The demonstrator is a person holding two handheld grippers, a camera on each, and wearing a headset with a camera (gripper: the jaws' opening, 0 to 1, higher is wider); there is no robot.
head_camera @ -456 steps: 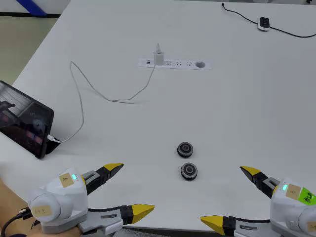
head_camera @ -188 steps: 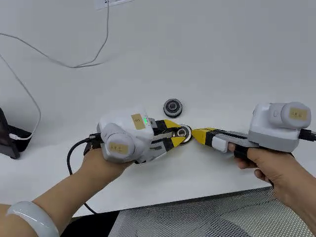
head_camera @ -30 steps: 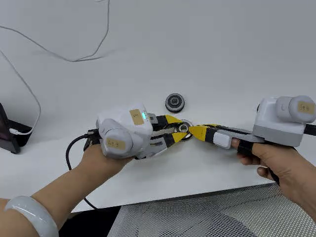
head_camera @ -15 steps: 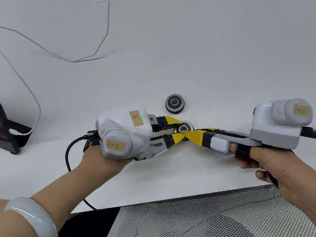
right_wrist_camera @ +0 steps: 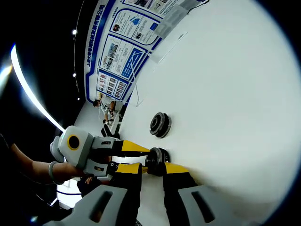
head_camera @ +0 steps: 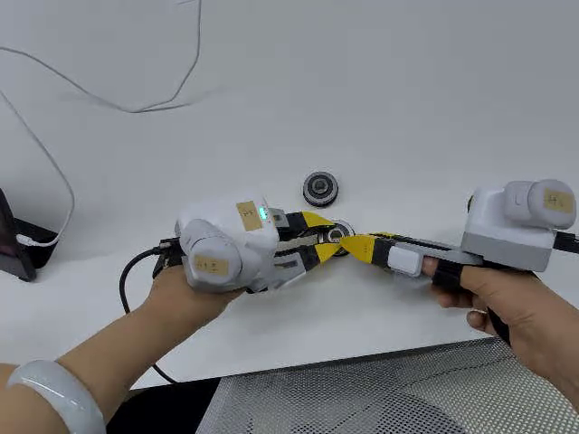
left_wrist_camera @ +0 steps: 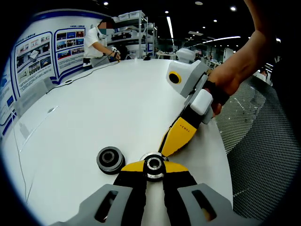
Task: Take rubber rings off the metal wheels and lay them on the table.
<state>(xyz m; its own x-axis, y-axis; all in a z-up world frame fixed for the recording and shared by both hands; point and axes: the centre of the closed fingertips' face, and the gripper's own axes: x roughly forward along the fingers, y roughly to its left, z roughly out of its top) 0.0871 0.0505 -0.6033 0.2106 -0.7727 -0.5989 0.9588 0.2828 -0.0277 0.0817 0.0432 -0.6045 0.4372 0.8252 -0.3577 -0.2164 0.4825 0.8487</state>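
Note:
Two small metal wheels with black rubber rings are here. One wheel (head_camera: pixel 338 236) (left_wrist_camera: pixel 154 165) is held just above the white table (head_camera: pixel 407 108), with my left gripper (head_camera: pixel 326 238) (left_wrist_camera: pixel 154 167) shut on it from the left. My right gripper (head_camera: pixel 351 244) (right_wrist_camera: pixel 155 168) comes in from the right. Its yellow tips close on the same wheel (right_wrist_camera: pixel 158 161) at its rubber rim. The second wheel (head_camera: pixel 320 188) (left_wrist_camera: pixel 110 159) (right_wrist_camera: pixel 160 125) lies flat on the table just beyond, untouched.
A grey cable (head_camera: pixel 109 101) loops across the far left of the table. A dark tablet (head_camera: pixel 11 244) stands at the left edge. The table's front edge runs just below both hands, over a mesh chair seat (head_camera: pixel 362 398).
My right gripper pushed left against the held wheel half a second ago, then drew back slightly to the right. The left gripper and the second wheel stayed put.

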